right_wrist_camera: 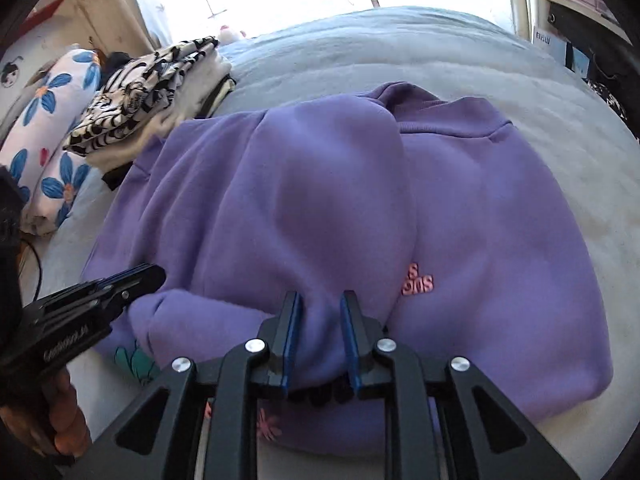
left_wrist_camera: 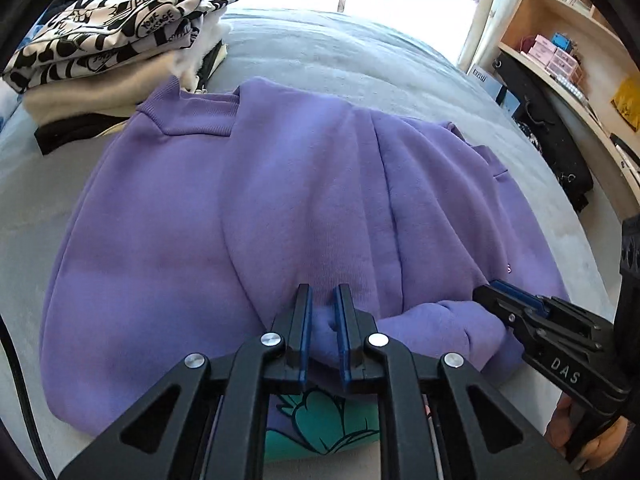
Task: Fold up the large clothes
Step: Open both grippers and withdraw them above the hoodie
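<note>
A large purple sweatshirt [left_wrist_camera: 248,216] lies partly folded on the bed, sleeves laid across its body; it also shows in the right wrist view [right_wrist_camera: 328,208] with small pink letters [right_wrist_camera: 418,280]. My left gripper [left_wrist_camera: 323,300] is shut on a bunch of purple fabric at the near edge, with a teal print [left_wrist_camera: 320,420] below it. My right gripper [right_wrist_camera: 320,304] is shut on the same near edge further right. Each gripper shows in the other's view, the right [left_wrist_camera: 490,290] and the left [right_wrist_camera: 154,274].
A stack of folded clothes [left_wrist_camera: 108,48] topped by a black-and-white print sits at the back left of the pale grey bed [left_wrist_camera: 360,52]. A flowered pillow [right_wrist_camera: 52,128] lies at left. Wooden shelves [left_wrist_camera: 568,40] and a black bag [left_wrist_camera: 548,136] stand right.
</note>
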Demonstrator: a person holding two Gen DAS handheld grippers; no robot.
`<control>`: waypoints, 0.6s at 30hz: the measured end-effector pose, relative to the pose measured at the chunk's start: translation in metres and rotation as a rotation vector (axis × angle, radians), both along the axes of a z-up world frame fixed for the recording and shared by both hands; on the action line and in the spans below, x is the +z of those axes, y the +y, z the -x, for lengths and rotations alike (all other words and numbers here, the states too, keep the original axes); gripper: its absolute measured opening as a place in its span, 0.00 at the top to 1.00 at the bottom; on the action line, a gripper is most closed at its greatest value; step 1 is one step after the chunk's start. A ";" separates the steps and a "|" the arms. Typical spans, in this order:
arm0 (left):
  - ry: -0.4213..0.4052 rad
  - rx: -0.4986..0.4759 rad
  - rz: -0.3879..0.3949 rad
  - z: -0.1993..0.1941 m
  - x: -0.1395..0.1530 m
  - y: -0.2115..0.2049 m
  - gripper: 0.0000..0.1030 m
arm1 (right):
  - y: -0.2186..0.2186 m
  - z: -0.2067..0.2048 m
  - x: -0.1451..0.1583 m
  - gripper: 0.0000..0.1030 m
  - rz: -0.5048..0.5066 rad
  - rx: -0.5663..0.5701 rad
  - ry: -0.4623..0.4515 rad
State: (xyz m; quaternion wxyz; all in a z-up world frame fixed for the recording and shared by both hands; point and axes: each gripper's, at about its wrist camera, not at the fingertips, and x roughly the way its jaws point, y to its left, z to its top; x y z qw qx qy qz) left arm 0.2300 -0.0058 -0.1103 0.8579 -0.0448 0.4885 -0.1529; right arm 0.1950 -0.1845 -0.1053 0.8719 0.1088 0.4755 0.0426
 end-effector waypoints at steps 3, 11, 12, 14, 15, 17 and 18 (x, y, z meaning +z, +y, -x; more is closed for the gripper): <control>0.010 0.017 0.008 0.001 0.001 0.002 0.91 | 0.001 0.001 0.002 0.79 -0.003 -0.017 0.001; 0.023 0.039 0.026 0.007 0.016 0.002 0.78 | -0.008 0.004 0.007 0.79 -0.074 -0.081 0.035; 0.028 0.044 0.034 0.008 0.019 0.003 0.66 | -0.009 0.006 0.009 0.79 -0.082 -0.089 0.040; 0.025 0.062 0.035 0.014 0.026 0.006 0.43 | -0.009 0.010 0.014 0.79 -0.085 -0.100 0.044; 0.012 0.082 0.021 0.019 0.031 0.008 0.36 | -0.008 0.012 0.017 0.79 -0.086 -0.104 0.044; -0.016 0.094 0.004 0.027 0.041 0.011 0.36 | -0.008 0.017 0.023 0.75 -0.089 -0.111 0.043; -0.022 0.094 -0.004 0.031 0.046 0.013 0.36 | -0.008 0.020 0.026 0.74 -0.088 -0.114 0.043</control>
